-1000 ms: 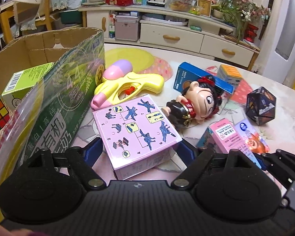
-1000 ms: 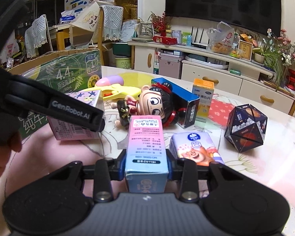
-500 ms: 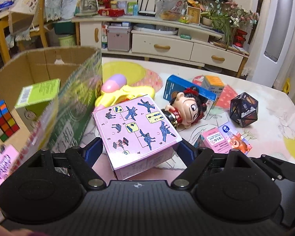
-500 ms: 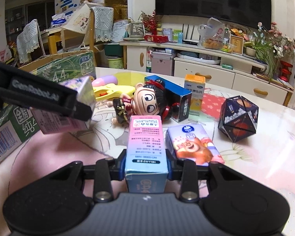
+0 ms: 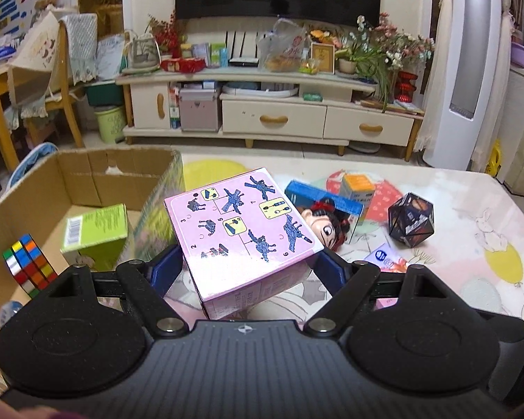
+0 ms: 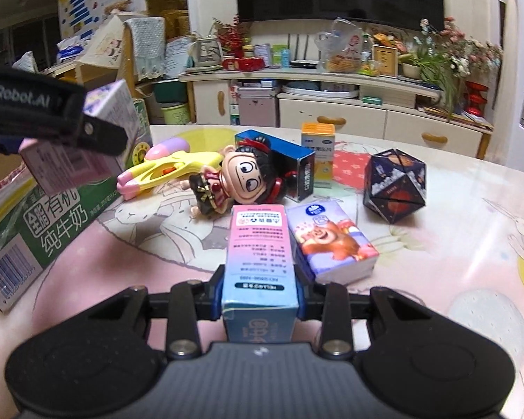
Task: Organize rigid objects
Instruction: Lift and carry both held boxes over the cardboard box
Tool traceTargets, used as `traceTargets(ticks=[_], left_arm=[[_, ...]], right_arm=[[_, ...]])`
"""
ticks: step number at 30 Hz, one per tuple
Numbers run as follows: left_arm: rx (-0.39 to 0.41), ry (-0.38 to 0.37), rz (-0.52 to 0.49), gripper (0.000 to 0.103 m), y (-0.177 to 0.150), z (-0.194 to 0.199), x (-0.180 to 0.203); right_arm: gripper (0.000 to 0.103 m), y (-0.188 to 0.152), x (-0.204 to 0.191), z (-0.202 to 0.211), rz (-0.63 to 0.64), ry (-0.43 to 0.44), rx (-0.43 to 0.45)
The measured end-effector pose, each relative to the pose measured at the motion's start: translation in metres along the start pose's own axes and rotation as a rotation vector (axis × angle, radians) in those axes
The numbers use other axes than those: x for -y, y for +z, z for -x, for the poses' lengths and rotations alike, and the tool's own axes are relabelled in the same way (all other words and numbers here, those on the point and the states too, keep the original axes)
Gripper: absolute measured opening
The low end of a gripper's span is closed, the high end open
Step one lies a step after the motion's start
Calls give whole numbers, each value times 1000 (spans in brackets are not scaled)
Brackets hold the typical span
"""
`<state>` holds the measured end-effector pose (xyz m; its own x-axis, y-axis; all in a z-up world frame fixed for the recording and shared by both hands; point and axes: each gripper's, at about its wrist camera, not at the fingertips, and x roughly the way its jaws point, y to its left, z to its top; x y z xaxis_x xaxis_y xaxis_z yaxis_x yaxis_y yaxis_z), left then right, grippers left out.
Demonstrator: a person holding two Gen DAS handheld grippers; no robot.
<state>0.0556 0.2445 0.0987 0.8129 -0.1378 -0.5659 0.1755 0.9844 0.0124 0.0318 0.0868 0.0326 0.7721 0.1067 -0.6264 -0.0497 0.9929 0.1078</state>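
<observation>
The left gripper (image 5: 242,272) clamps the pink toy box (image 5: 242,232) aloft, tilted toward the cardboard box (image 5: 87,171) at ten o'clock, seemingly for dropping in, while the right gripper (image 6: 260,295) pinches the pink-blue carton (image 6: 258,248) on the table (image 6: 471,244).

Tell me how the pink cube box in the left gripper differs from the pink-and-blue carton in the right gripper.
The pink cube box is broad and roughly cubic; the pink-and-blue carton is tall and slim. The cube box shows blue assembly diagrams; the carton carries small printed text. The cube box is lifted near the cardboard box; the carton sits low over the table. Both are clamped: left gripper, right gripper.
</observation>
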Motion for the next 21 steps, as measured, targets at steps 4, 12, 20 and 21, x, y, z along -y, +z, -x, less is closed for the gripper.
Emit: traceTargets(ticks=[4, 12, 20, 21], left_arm=[[24, 6, -6, 102, 5, 8, -6], [53, 21, 25, 102, 16, 17, -29], [71, 45, 69, 102, 24, 26, -61], [73, 50, 75, 102, 24, 28, -65]], right_arm=[[35, 0, -8, 9, -6, -21, -5], [35, 14, -32, 30, 7, -29, 18], [35, 39, -73, 42, 53, 5, 65], [35, 42, -79, 43, 56, 14, 68]])
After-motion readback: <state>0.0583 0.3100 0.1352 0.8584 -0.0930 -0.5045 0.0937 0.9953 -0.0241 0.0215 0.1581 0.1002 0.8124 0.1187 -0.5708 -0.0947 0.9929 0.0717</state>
